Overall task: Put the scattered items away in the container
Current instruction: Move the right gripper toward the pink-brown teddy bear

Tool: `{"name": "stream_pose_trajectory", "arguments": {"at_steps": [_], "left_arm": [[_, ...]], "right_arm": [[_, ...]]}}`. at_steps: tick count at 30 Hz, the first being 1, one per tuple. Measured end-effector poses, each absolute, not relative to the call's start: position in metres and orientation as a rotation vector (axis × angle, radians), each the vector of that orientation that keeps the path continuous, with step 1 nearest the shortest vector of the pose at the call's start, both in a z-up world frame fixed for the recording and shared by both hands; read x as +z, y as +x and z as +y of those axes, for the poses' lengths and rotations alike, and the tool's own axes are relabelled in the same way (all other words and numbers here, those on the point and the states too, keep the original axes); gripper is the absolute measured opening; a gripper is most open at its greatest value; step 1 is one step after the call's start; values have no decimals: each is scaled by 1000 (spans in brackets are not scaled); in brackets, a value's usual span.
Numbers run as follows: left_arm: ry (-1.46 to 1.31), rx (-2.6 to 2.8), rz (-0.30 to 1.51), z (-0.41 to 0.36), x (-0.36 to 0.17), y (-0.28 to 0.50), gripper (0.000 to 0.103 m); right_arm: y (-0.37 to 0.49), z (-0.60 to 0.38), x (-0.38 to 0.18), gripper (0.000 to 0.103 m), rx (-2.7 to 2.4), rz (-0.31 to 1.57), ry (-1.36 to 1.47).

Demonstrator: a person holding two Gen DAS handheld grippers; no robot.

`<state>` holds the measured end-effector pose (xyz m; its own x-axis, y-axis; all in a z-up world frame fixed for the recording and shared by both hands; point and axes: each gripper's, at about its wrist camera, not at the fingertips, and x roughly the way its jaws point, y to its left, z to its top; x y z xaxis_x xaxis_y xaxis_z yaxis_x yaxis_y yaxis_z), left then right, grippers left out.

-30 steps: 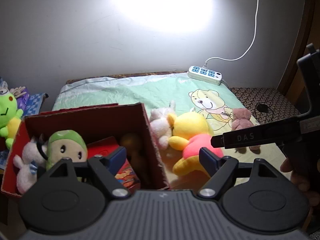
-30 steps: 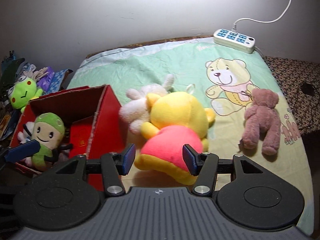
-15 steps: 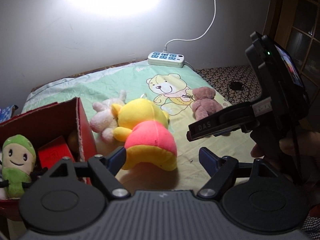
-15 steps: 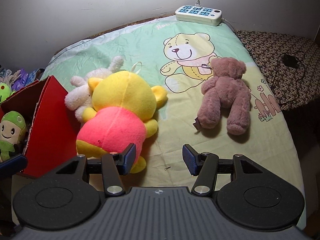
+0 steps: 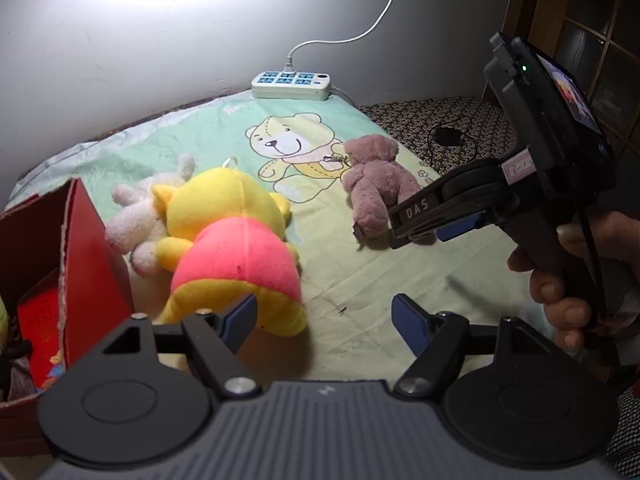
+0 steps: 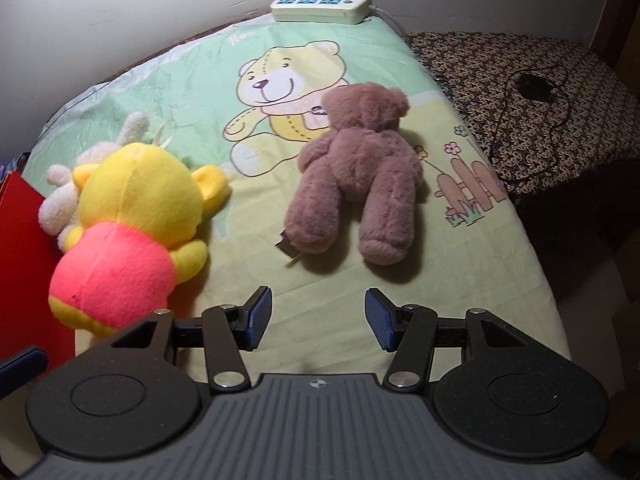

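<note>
A yellow bear in a pink shirt (image 5: 228, 248) (image 6: 128, 236) lies face down on the green sheet beside the red box (image 5: 92, 264) (image 6: 20, 248). A white plush (image 5: 140, 216) (image 6: 64, 196) lies against its far side. A brown teddy (image 5: 376, 184) (image 6: 356, 176) lies face down to the right. My left gripper (image 5: 324, 320) is open and empty, just right of the yellow bear's bottom. My right gripper (image 6: 316, 320) is open and empty, just in front of the brown teddy's legs; it also shows in the left wrist view (image 5: 440, 216).
A white power strip (image 5: 291, 85) (image 6: 322, 4) lies at the sheet's far edge, its cord running up the wall. A dark patterned cloth (image 6: 528, 92) with a black cable lies to the right. The red box holds other toys at the left edge.
Both grippers have swung right, away from the red box. The brown teddy now sits ahead of the right gripper, and the yellow bear has shifted to the left of both views.
</note>
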<state>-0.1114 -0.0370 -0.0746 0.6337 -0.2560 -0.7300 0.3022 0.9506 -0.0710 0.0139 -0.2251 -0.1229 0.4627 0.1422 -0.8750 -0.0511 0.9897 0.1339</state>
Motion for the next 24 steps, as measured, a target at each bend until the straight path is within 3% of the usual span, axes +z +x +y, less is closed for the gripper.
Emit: {"name": "stream_pose_trajectory", "arguments": {"at_steps": [10,24], "left_arm": [[70,-424,808,-80,-85,-63,75],[69,-463,893,-123,-124,12,74]], "right_arm": [[80,-282,-125,57,76,1087,210],[131,-280,-153,66,193,1152,280]]}}
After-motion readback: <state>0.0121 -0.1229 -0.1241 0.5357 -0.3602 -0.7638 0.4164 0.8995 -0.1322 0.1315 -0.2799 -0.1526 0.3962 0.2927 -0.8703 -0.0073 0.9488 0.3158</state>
